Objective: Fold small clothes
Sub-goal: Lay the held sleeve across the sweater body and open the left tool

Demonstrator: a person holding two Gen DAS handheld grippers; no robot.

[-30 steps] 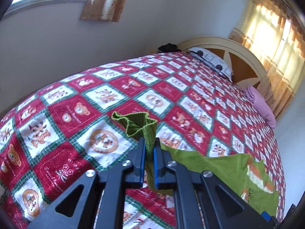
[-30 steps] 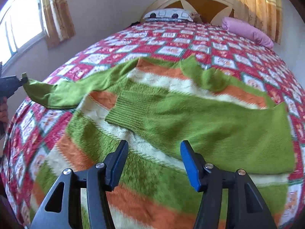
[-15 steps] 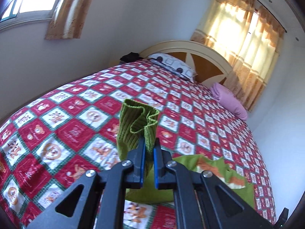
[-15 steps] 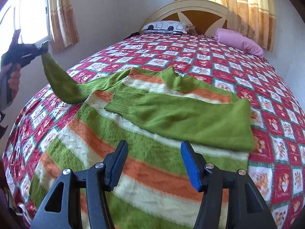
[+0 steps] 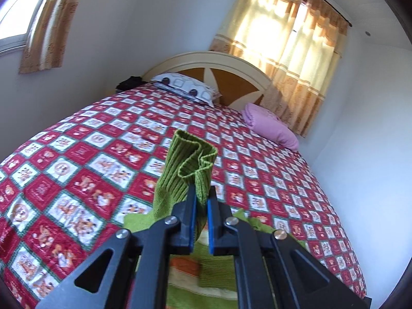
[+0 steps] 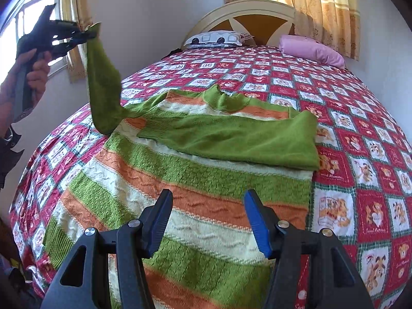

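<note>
One sleeve hangs from the clamped left gripper.
Sweater lies collar toward the headboard; right gripper gapes empty.

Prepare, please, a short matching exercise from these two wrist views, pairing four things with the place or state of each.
Things:
1. left sleeve
2. right sleeve
3. pink pillow
4. right gripper

Places or states:
A. open, with nothing between its fingers, above the striped sweater
B. lifted off the bed, its cuff pinched by the left gripper
C. at the head of the bed, by the curtain
D. folded flat across the sweater's chest

Pairs: 1-B, 2-D, 3-C, 4-A
</note>
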